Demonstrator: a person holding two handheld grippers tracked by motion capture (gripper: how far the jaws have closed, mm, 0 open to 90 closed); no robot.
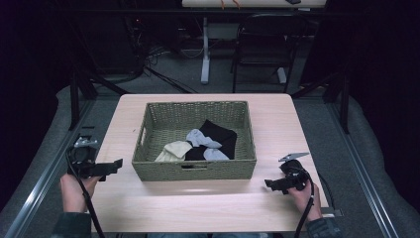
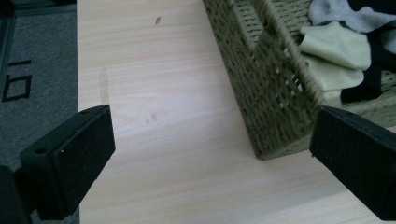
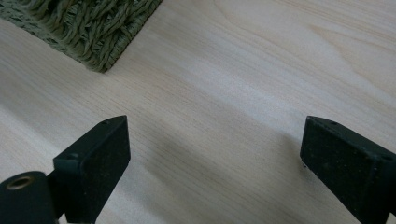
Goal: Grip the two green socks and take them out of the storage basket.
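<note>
A green woven basket (image 1: 148, 130) stands in the middle of the light wood table (image 1: 198, 203). Inside it lie a cream sock (image 1: 174, 150), a grey sock (image 1: 201, 139) and black socks (image 1: 221, 135). My left gripper (image 1: 115, 164) is held at the table's left edge, just left of the basket's front corner, open with nothing between its jaws. In the left gripper view the basket corner (image 2: 275, 116) and cream sock (image 2: 336, 51) lie ahead to the right. My right gripper (image 1: 270, 184) hovers open over bare table right of the basket, whose corner (image 3: 98, 32) lies ahead.
A black folding chair (image 1: 262, 44) and a white table leg (image 1: 205, 54) stand on the floor beyond the table. Dark frame legs flank both far corners. Grey carpet (image 2: 37, 70) borders the table's left side.
</note>
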